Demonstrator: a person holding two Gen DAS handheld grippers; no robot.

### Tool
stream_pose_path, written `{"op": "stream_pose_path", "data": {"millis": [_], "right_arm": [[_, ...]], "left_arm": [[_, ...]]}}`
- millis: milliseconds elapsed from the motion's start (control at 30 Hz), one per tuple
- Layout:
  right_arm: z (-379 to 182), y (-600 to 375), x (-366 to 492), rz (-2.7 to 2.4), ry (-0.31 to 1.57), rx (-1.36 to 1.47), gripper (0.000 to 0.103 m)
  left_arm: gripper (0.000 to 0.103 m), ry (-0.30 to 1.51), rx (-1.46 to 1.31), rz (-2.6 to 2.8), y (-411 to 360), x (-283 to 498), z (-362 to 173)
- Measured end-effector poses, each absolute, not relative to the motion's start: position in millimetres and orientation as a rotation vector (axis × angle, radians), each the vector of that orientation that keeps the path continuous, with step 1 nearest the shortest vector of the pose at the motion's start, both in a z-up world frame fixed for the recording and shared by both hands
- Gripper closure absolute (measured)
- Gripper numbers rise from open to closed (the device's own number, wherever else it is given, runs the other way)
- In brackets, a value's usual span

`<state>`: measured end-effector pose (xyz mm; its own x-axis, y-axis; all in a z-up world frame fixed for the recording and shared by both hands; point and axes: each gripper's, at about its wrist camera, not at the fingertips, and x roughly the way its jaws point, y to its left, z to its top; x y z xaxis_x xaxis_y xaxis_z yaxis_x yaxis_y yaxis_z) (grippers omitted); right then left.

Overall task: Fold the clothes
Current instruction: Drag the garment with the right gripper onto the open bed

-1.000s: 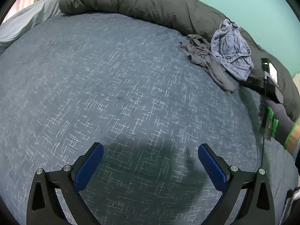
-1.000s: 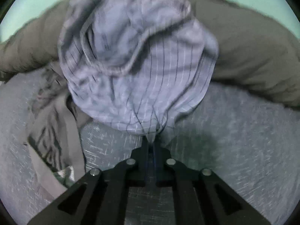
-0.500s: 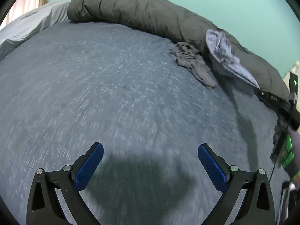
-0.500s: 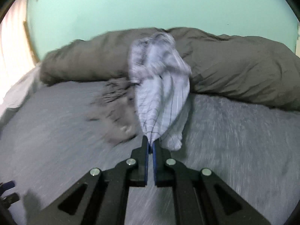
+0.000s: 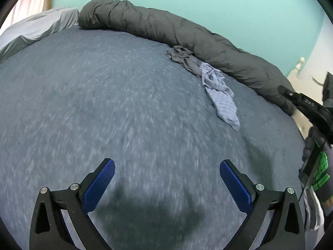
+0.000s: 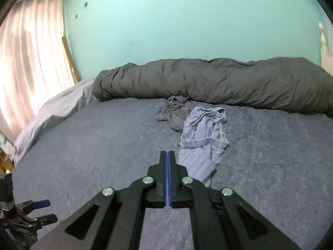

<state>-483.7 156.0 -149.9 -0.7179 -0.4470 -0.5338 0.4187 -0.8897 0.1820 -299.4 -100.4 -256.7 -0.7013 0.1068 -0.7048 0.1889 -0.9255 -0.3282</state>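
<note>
Right now our right gripper (image 6: 167,156) is pressed closed on nothing; the striped shorts (image 6: 203,137) lie crumpled just right of its tips.
Our left gripper (image 5: 167,171) is spread wide, nothing in it, over bare blue bedspread (image 5: 104,104). Shorts overlap a grey garment (image 6: 174,109) beside the rolled dark duvet (image 6: 229,83). Soft wrinkled cloth; open bedspread to the left.
</note>
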Motion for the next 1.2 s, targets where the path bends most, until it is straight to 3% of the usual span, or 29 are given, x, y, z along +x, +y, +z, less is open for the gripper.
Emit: {"op": "stream_pose_path", "data": {"millis": [133, 233, 300, 367, 667, 933, 1033, 1100, 1200], "right_arm": [[-171, 161, -472, -2.609, -0.135, 0.91, 0.101], [-191, 168, -465, -2.639, -0.245, 1.029, 0.091], [-203, 168, -457, -2.641, -0.286, 1.091, 0.067], [-211, 163, -456, -2.632, -0.255, 1.141, 0.054], [-259, 147, -508, -2.64, -0.115, 1.26, 0.042], [-310, 151, -561, -2.677, -0.223, 1.349, 0.043], [-315, 151, -564, -2.656, -0.251, 1.333, 0.057], [-315, 151, -563, -2.636, -0.256, 1.311, 0.085], [-307, 149, -553, -2.639, -0.23, 1.249, 0.099]], "left_arm": [[0.0, 0.619, 1.16, -2.801, -101, -264, -268], [0.0, 0.602, 1.151, -2.782, -105, -247, -274], [0.0, 0.599, 1.157, -2.77, -108, -245, -278], [0.0, 0.596, 1.164, -2.757, -111, -242, -283], [0.0, 0.58, 1.197, -2.702, -121, -238, -305], [0.0, 0.534, 1.222, -2.688, -118, -253, -322], [0.0, 0.538, 1.199, -2.677, -123, -249, -323], [0.0, 0.546, 1.182, -2.672, -125, -246, -323], [0.0, 0.549, 1.166, -2.674, -125, -244, -322]]}}
